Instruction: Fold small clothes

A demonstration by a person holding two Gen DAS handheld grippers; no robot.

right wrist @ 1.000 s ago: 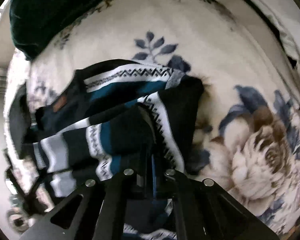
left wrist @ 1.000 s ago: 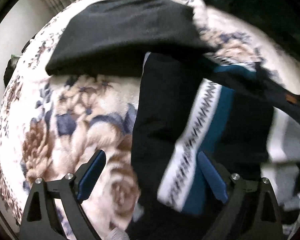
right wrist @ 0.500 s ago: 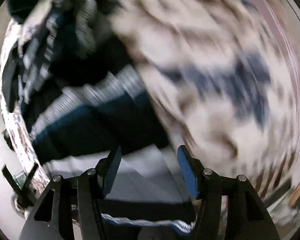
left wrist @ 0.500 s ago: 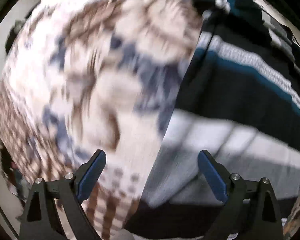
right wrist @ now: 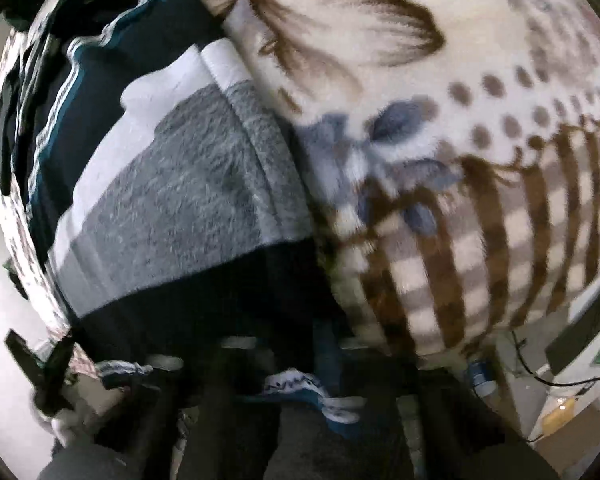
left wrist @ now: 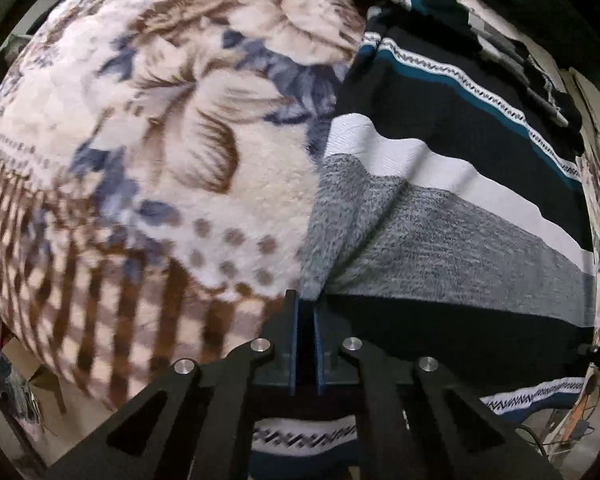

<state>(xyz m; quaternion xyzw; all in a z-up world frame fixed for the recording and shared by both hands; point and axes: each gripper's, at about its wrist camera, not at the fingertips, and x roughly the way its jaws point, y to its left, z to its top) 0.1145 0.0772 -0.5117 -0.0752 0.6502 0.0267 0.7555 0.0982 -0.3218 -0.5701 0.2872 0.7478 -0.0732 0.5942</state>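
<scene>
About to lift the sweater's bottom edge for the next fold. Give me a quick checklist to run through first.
1. Left gripper shut on the striped sweater at its near left edge: ok; jaws just closed, fabric between the pads.
2. Right gripper shut on the sweater's edge: cannot tell; picture blurred, jaws just closed.
3. Sweater lies flat on the floral blanket: not ok; a crease runs up from the left grip.
4. Blanket not pinched along with the sweater: cannot tell.
5. Sweater's far end laid out: not ok; bunched.
</scene>
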